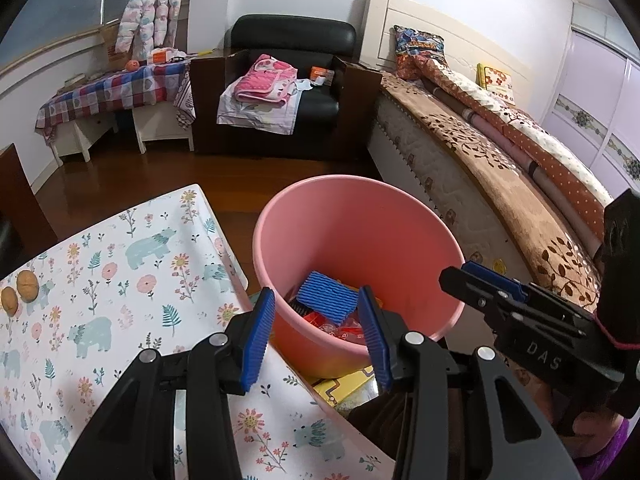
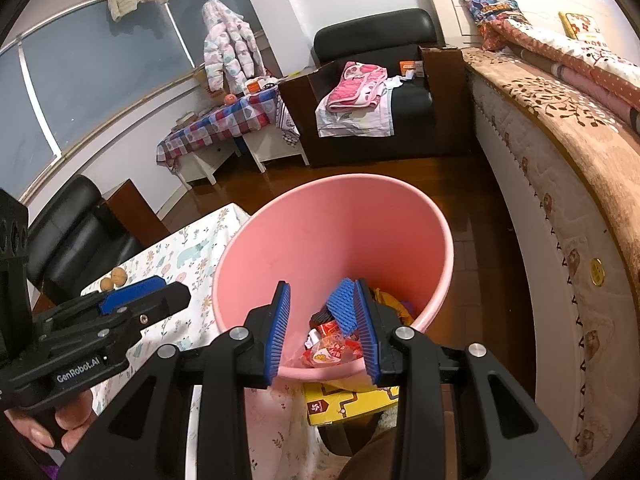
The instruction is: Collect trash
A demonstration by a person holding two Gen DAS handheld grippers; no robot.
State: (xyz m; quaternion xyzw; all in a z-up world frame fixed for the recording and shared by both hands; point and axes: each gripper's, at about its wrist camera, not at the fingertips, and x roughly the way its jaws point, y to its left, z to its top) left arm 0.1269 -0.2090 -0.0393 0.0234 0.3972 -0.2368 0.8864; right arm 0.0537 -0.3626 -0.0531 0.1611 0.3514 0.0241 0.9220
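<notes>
The pink bin [image 1: 360, 240] stands on the floor beside the bench [image 1: 120, 280]. Inside lie a blue ridged piece [image 1: 328, 292] and red wrappers [image 2: 332, 350]. Both the left tongs [image 1: 316, 336] and right tongs [image 2: 322, 328] hang wide apart over it, holding nothing. Two walnuts [image 1: 20, 290] sit on the bench.

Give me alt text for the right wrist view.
The open, empty right gripper hovers over a pink bin holding red wrappers and a blue ridged piece. The left gripper reaches in beside it.
</notes>
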